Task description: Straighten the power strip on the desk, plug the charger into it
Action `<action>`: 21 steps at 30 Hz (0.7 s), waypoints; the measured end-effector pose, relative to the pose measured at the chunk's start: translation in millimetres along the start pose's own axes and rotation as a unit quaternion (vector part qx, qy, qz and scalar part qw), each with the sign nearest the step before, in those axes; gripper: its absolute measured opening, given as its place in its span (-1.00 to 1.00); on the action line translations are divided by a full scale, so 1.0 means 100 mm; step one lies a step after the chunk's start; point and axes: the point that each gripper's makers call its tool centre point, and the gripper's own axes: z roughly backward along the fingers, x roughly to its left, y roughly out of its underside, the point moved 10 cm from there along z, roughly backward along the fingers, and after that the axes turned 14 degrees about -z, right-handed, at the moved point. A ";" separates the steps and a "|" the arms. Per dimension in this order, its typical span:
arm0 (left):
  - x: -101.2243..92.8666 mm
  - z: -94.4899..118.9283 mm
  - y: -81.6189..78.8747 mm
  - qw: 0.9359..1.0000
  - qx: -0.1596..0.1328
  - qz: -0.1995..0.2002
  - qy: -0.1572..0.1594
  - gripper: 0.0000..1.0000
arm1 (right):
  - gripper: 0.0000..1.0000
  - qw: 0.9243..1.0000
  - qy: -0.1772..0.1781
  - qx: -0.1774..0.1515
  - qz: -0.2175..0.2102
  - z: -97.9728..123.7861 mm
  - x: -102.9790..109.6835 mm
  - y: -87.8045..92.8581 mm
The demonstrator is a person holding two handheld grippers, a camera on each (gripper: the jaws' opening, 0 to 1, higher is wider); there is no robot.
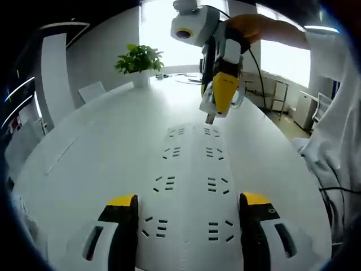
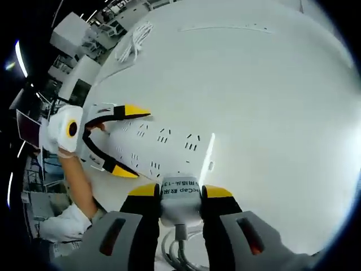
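Nearest in the right gripper view, our right gripper [image 2: 180, 195] pinches the charger [image 2: 180, 197], a small white block with a printed label, its cable [image 2: 177, 248] trailing back toward us between the jaws. We judge it is held this way so the plug end faces the sockets. The prongs are hidden from us.

In the left gripper view, the left gripper [image 1: 189, 212] has its jaws spread, one on either side of the near end of the power strip [image 1: 192, 186]. Whether the tips touch its edges we cannot tell. We take this as bracing, so the strip stays put while the charger goes in.

The power strip is a long flat white bar with two rows of socket groups, lying on the white desk [image 1: 84, 158]. It runs straight away from the left gripper toward the right one, which hangs above its far end. It looks straightened; plugging in is not yet done.

Farther off on the desk stand a potted plant [image 1: 140, 63] and, in the right gripper view, a coil of white cord [image 2: 134, 40]. Chairs [image 1: 91, 91] line the far edge.
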 end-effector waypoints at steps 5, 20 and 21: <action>-0.01 0.00 0.00 1.000 0.000 -0.001 -0.002 0.48 | -0.44 1.000 0.024 0.015 -0.005 -0.05 0.03 -0.05; -0.01 -0.01 -0.01 1.000 0.001 -0.004 -0.005 0.49 | -0.45 0.991 0.127 0.032 -0.027 -0.10 0.26 -0.13; -0.01 -0.01 -0.01 1.000 0.001 -0.004 -0.006 0.49 | -0.45 0.991 0.127 0.030 -0.029 -0.10 0.26 -0.13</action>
